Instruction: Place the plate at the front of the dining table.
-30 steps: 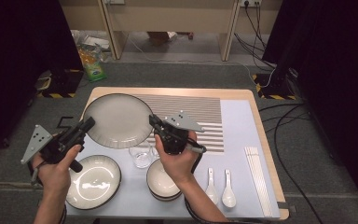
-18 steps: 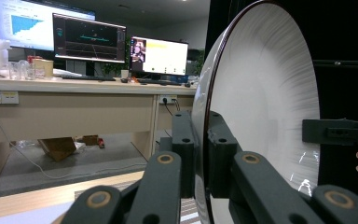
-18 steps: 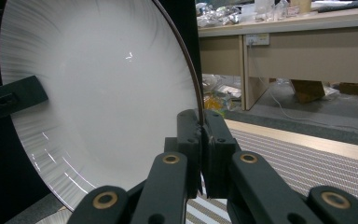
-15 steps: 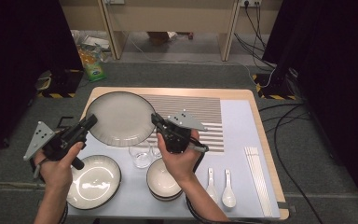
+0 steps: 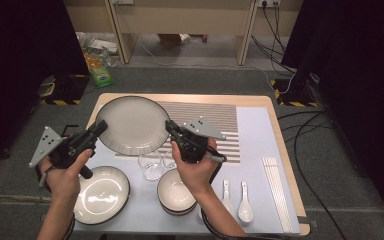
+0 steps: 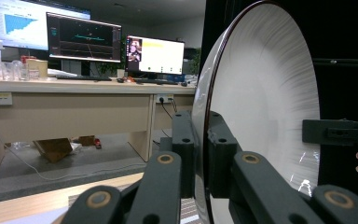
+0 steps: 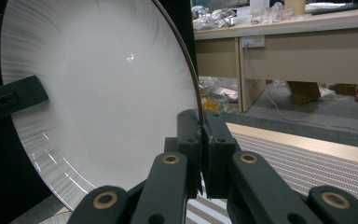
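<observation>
Two bowls [image 5: 101,194], glass [image 5: 151,165], spoons [image 5: 245,202], chopsticks [image 5: 275,191].

Black tongs [image 5: 101,128] with brass-coloured pivot pins, grey three-cornered plates and black cables are seen; the forearms are left bare.

The large plate [image 5: 132,124] sits at the far left of the worktop [image 5: 260,102]. Relative to this plate: the left gripper [image 5: 100,128] clamps its left rim, the right gripper [image 5: 170,125] its right rim. The glass [image 5: 150,166] stands just nearer, the shallow plate [image 5: 101,194] near-left, the bowl [image 5: 176,191] near-right, the spoons [image 5: 235,198] and chopsticks [image 5: 277,187] farther right.
</observation>
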